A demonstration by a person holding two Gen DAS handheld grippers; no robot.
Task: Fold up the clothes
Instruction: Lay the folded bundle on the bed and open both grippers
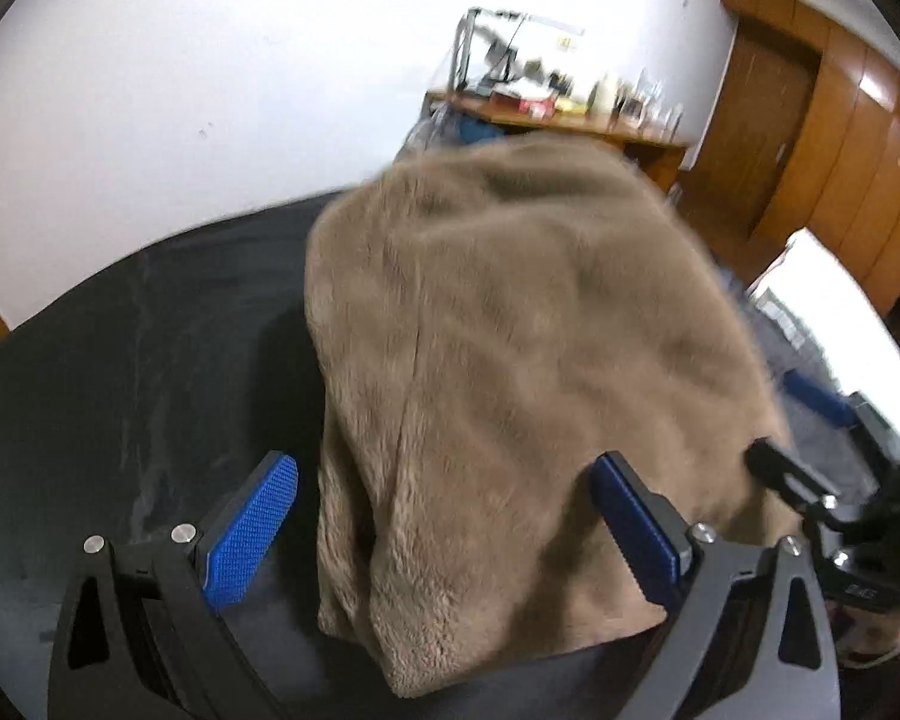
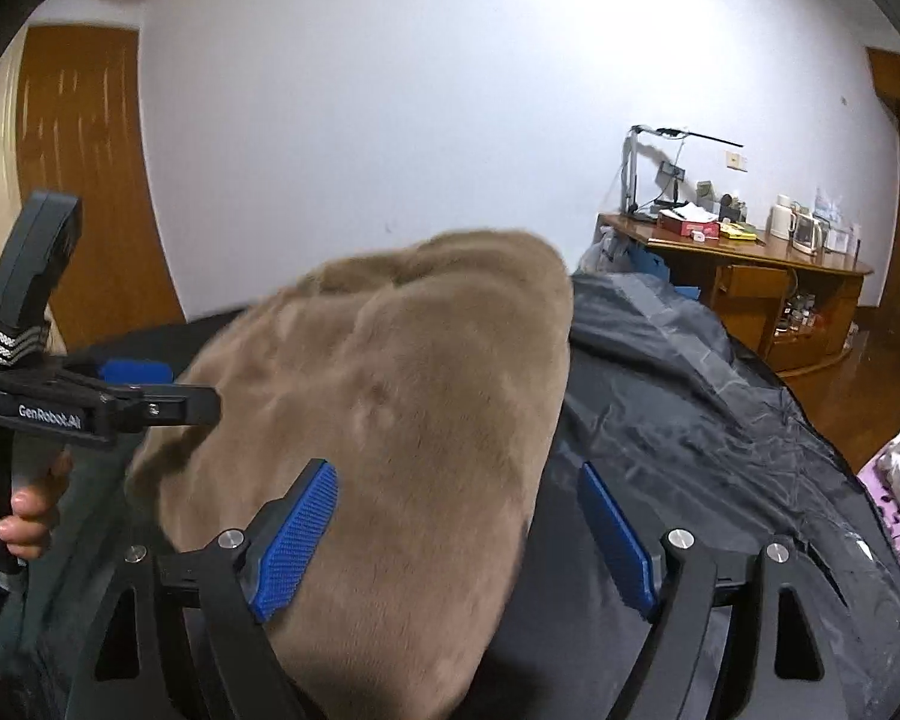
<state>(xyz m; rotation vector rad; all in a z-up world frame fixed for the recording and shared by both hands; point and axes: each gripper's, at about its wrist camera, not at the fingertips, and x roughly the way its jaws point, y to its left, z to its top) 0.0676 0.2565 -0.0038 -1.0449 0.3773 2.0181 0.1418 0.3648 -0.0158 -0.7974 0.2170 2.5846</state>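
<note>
Left gripper spread wide, the brown fleece garment lying between and ahead of its fingers on the dark sheet; right gripper likewise wide, fleece against its left pad.

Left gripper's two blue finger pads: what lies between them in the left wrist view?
The brown fleece garment, its near edge lying between the open left gripper pads on the dark cover.
</note>
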